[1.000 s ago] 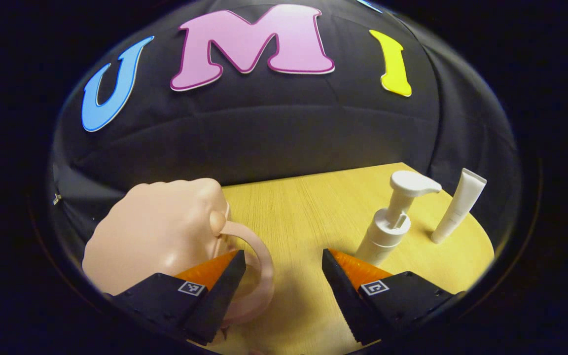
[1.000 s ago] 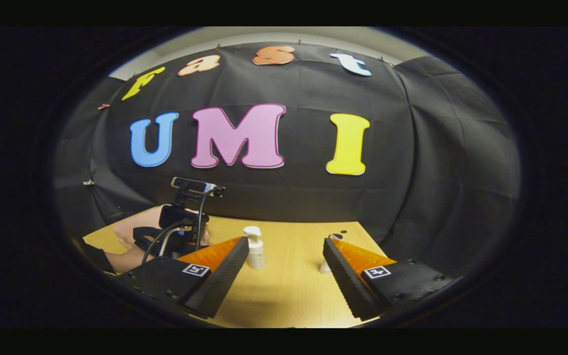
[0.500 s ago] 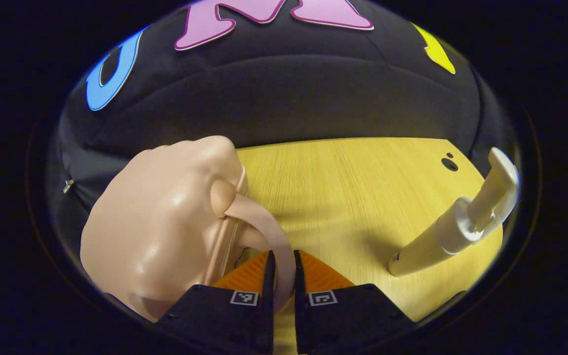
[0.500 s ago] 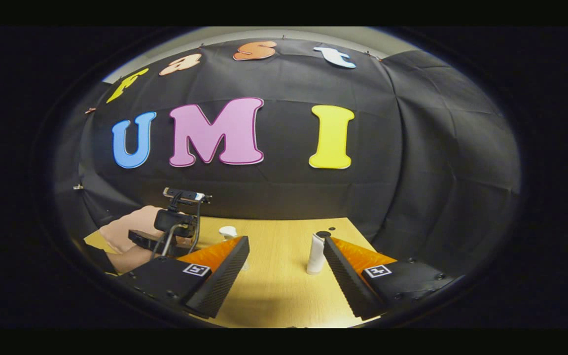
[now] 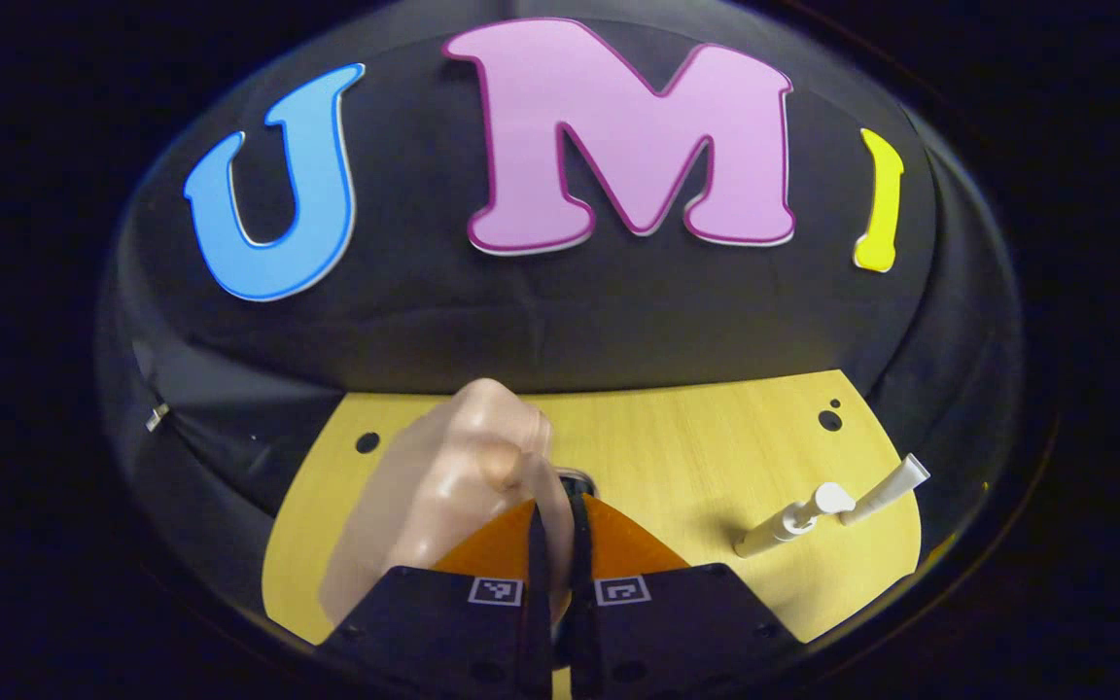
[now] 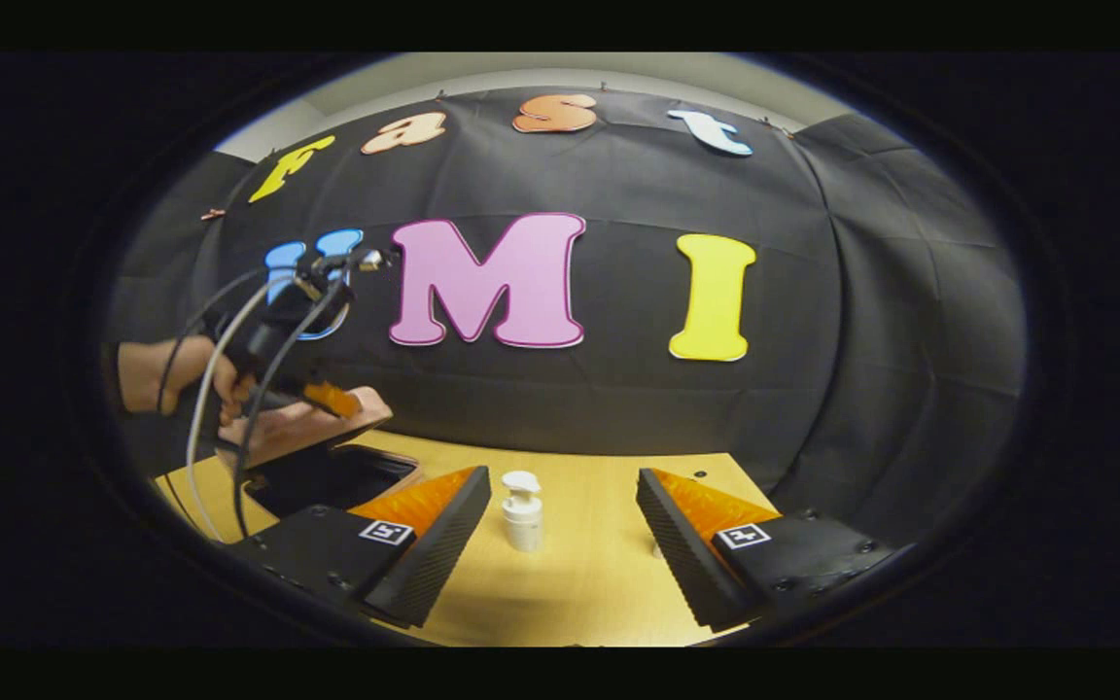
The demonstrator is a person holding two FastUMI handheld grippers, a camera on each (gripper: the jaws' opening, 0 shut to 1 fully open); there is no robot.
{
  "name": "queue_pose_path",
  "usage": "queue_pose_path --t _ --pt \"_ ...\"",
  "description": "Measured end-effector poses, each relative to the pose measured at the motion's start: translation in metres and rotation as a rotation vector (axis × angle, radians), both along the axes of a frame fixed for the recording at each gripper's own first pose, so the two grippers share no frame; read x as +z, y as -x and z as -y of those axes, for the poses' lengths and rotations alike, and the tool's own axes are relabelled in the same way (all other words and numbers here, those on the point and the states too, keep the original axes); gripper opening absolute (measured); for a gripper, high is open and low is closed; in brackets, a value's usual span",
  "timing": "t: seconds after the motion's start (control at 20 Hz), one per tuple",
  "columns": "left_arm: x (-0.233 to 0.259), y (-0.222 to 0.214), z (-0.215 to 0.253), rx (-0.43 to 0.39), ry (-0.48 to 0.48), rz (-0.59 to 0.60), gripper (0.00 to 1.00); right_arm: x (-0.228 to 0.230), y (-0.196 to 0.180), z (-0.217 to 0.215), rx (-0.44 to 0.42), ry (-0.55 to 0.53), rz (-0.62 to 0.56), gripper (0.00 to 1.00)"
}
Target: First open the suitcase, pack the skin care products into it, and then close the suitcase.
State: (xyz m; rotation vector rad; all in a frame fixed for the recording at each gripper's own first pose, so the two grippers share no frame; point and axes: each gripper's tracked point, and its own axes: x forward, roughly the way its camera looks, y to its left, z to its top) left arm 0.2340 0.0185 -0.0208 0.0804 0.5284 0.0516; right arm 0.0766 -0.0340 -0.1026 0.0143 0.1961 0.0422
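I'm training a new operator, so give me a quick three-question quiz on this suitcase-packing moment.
1. True or false: the suitcase lid is raised.
2. What do the left tongs clamp? A) the pump bottle B) the lid's handle C) the tube
3. Are the right tongs open or shut?

Key: 1 true; 2 B; 3 open.

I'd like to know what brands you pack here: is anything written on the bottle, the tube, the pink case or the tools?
Pump bottle: plain white, no print that can be read.
Tube: too small to tell.
Pink suitcase: no lettering visible.
Square markers on the fingers: black-and-white patterns, not words.
So there is no readable text on any of them.
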Motion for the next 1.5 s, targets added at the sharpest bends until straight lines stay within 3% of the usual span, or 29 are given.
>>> queue_pose_path --t 0.1,0.3,0.5,0.55,0.7,0.75,0.9,1.15,1.25,1.4,1.5 --pt "0.029 0.003 -0.05 0.035 0.005 0.016 0.12 0.004 -0.001 -0.014 0.022 0.002 0.011 0.96" --pt "0.052 -0.006 -0.201 0.156 -0.118 0.055 0.11 0.008 -0.002 -0.036 0.047 0.017 0.009 0.96" --pt "0.012 -0.027 -0.324 0.263 -0.189 0.055 0.11 0.003 -0.004 -0.043 0.012 0.037 -0.018 0.97" --pt "-0.002 -0.031 -0.345 0.272 -0.217 0.043 0.11 0.003 -0.004 -0.045 0.001 0.043 -0.012 0.94" --pt "-0.049 -0.049 -0.392 0.293 -0.302 0.014 0.11 -0.001 -0.008 -0.044 -0.039 0.076 -0.003 0.97" --pt "-0.068 -0.054 -0.404 0.297 -0.308 -0.002 0.11 -0.005 -0.011 -0.039 -0.064 0.076 -0.009 0.93" --pt "-0.122 -0.06 -0.432 0.329 -0.281 -0.066 0.12 -0.021 -0.012 -0.034 -0.125 0.049 -0.035 0.97" --pt "-0.157 -0.064 -0.436 0.363 -0.265 -0.106 0.14 -0.047 0.005 -0.039 -0.144 0.077 -0.096 0.97" --pt "-0.167 -0.06 -0.444 0.411 -0.279 -0.125 0.25 -0.053 0.013 -0.042 -0.147 0.07 -0.116 0.97" --pt "-0.147 -0.055 -0.447 0.43 -0.272 -0.048 0.37 -0.046 0.017 -0.046 -0.142 0.042 -0.1 0.97" --pt "-0.122 -0.052 -0.428 0.391 -0.239 0.006 0.63 -0.04 0.018 -0.043 -0.146 0.046 -0.083 0.97"
